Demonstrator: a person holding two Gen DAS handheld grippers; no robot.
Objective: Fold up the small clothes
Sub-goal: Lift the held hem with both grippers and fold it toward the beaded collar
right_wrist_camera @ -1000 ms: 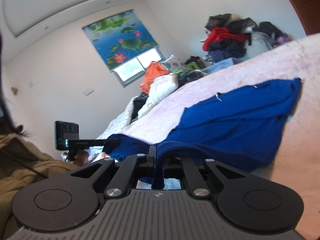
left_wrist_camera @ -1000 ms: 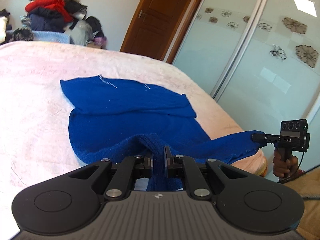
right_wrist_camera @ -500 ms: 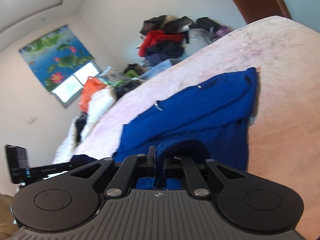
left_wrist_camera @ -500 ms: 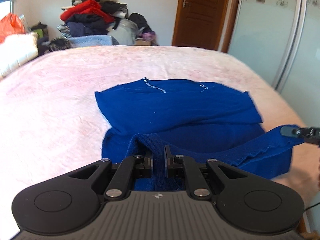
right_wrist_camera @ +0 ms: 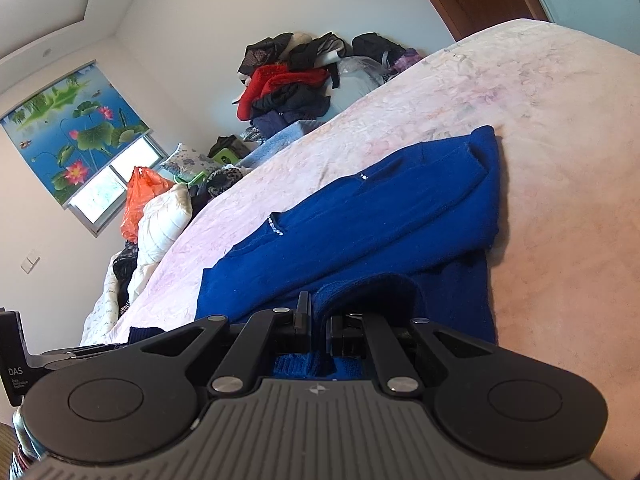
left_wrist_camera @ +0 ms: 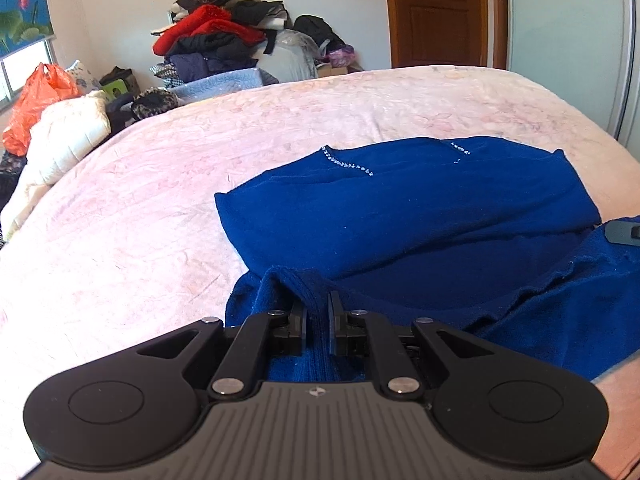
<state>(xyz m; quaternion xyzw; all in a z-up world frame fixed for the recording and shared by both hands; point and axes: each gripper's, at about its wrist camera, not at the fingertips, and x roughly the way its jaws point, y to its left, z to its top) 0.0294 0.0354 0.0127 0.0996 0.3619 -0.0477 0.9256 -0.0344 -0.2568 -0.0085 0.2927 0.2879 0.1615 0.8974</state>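
Blue sweater (left_wrist_camera: 420, 208) spread across the pink bed (left_wrist_camera: 140, 220), centre to right of the left wrist frame, rhinestone neckline toward the top. Left claw (left_wrist_camera: 317, 312) at lower centre, pinched narrow on a raised fold of the hem. Right claw (right_wrist_camera: 318, 320) likewise clamped on bunched blue knit at lower centre of its frame. Clothes pile (left_wrist_camera: 216, 44) at upper left.

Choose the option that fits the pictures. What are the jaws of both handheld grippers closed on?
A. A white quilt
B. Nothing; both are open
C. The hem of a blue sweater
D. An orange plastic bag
C. The left gripper and the right gripper each pinch ribbed edge fabric of the blue sweater lying on the pink bed.
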